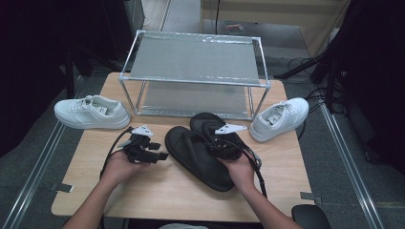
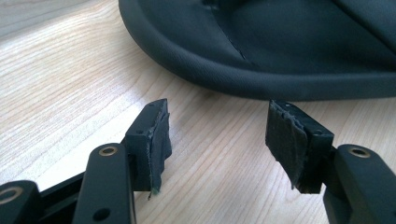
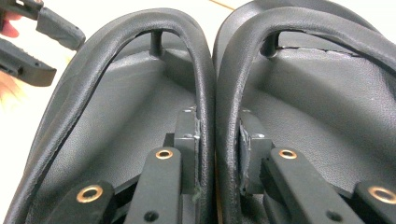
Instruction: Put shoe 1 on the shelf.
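Note:
Two black flip-flops lie side by side in the middle of the table, one nearer the left and one behind it. My right gripper is shut on their two inner straps, pinching them together; the left sandal's footbed and the right one's spread to either side. My left gripper rests low over the wood just left of the sandals, open and holding nothing. The rounded edge of a sandal lies right ahead of it.
One white sneaker sits at the table's left edge and another at the right. A two-shelf metal rack stands at the back. Bare wood runs along the front.

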`<state>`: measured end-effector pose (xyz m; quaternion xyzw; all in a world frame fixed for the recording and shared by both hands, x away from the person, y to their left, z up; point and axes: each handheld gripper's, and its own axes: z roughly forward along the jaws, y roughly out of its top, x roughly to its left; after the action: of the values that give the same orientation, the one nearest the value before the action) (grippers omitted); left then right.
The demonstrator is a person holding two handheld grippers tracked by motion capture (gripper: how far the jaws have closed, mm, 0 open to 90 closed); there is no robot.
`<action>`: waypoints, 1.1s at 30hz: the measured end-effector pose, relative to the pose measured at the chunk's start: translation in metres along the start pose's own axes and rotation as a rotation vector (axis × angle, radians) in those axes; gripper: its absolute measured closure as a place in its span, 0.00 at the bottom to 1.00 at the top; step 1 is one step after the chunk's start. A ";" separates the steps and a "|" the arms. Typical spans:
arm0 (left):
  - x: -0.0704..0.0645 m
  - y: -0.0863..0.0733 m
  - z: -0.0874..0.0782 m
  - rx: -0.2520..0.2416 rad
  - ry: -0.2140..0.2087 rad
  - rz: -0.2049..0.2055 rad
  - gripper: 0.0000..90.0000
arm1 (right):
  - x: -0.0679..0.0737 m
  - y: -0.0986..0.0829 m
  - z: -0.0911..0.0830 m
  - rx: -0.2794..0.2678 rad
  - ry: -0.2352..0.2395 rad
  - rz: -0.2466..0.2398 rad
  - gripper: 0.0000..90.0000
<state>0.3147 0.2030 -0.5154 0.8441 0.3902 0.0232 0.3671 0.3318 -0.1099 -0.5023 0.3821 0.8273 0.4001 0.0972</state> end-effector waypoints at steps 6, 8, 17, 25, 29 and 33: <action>-0.002 -0.004 -0.002 0.001 0.004 0.000 0.44 | -0.004 0.012 0.007 -0.001 0.005 -0.020 0.83; -0.002 -0.007 -0.002 -0.001 0.004 -0.001 0.44 | -0.006 0.016 0.008 -0.006 0.009 -0.024 0.83; -0.005 -0.016 -0.008 -0.011 0.015 -0.007 0.44 | -0.024 0.039 0.011 -0.043 0.024 0.021 0.82; -0.005 -0.020 -0.011 -0.015 0.024 -0.018 0.44 | -0.040 0.060 0.029 -0.051 -0.021 0.018 0.82; -0.005 -0.021 -0.012 -0.016 0.024 -0.020 0.44 | -0.050 0.066 0.039 -0.070 -0.042 0.050 0.82; -0.005 -0.021 -0.011 -0.014 0.025 -0.019 0.44 | -0.060 0.064 0.050 -0.104 -0.059 0.099 0.82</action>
<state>0.2939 0.2154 -0.5194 0.8375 0.4025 0.0330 0.3681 0.4321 -0.0978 -0.4967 0.4286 0.7822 0.4356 0.1214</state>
